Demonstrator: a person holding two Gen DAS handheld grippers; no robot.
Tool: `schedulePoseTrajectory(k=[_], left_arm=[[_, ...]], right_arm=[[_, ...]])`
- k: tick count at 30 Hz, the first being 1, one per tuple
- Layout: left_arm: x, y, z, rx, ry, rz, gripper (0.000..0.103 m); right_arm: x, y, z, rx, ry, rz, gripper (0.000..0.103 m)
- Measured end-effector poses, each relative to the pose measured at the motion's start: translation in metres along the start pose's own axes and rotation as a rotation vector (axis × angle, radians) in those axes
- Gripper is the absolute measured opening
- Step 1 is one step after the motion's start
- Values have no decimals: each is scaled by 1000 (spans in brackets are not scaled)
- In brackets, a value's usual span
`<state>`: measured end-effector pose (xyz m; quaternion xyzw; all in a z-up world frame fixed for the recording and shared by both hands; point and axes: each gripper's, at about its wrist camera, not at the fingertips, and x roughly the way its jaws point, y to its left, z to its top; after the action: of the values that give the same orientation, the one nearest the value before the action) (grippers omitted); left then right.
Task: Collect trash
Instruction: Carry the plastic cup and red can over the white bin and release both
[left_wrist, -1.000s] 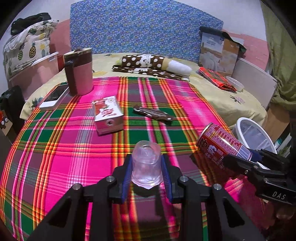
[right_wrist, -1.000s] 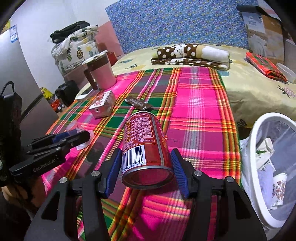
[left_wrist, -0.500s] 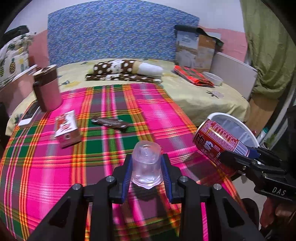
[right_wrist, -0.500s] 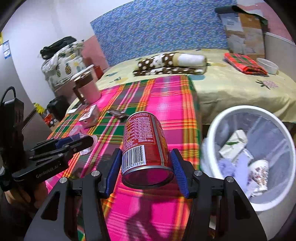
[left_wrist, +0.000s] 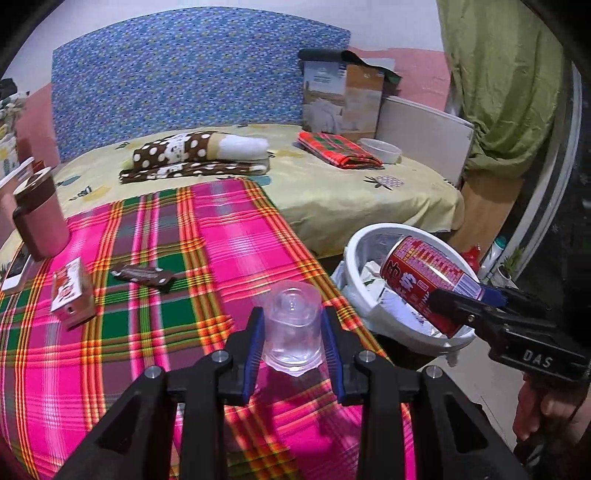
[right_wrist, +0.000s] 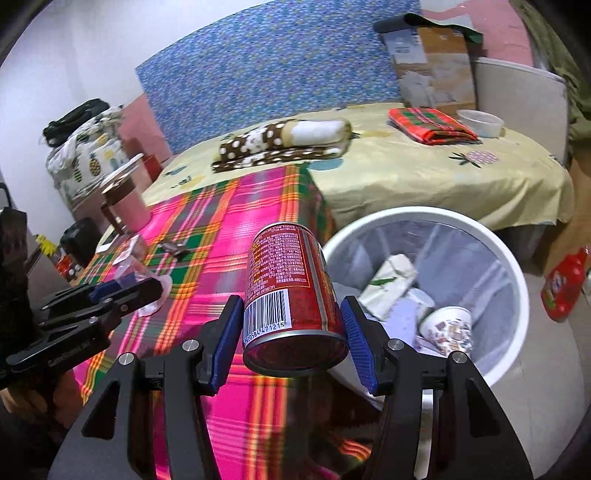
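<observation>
Over the last second both tools have swung from the middle of the plaid-covered bed (left_wrist: 229, 236) toward its right edge. The white bin (right_wrist: 513, 269), earlier only partly in view beside that edge, now fills the right half of the right wrist view.

Right tool (right_wrist: 291, 332): clamped on the red can (right_wrist: 291, 280), pads against both sides. In the left wrist view the can (left_wrist: 428, 280) is tilted, with its far end above the bin rim (left_wrist: 354, 251). The bin already holds a paper cup (right_wrist: 447, 328) and crumpled wrappers (right_wrist: 388, 277).

Left tool (left_wrist: 291, 332): clamped on the clear plastic cup (left_wrist: 291, 325), held above the bed's near right corner, short of the bin.

Judgement: the can appears to be nearly in release position; its rear end seems to lie over the bed edge, so opening now risks a drop outside the rim. The plastic cup is second in line.

Remaining on the bed: a small red-and-white box (left_wrist: 70, 291) and a dark wrapper (left_wrist: 144, 275), both likely trash. The pink mug (left_wrist: 40, 221) and phone (left_wrist: 16, 269) at the left edge are probably not.
</observation>
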<state>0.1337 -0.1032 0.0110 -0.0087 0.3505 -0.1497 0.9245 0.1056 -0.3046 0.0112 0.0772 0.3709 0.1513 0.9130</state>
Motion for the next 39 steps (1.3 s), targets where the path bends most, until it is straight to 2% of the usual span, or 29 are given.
schedulePoseTrajectory(k=[7,18,26,39], left_arm=[[8,-11,3,17,6,-19,32],[21,-17,4,26,23,-28,32],[28,-27,8,44,30,-46,32],[39,-57,13,97,43,-88,32]], right_arm=[[8,-20,-2,45,25,-41,56],[25,-37,-4,98,84,-37,57],[21,-42,-4,104,61,-18,57],[-5,-66,-8,159,-2,-48,57]])
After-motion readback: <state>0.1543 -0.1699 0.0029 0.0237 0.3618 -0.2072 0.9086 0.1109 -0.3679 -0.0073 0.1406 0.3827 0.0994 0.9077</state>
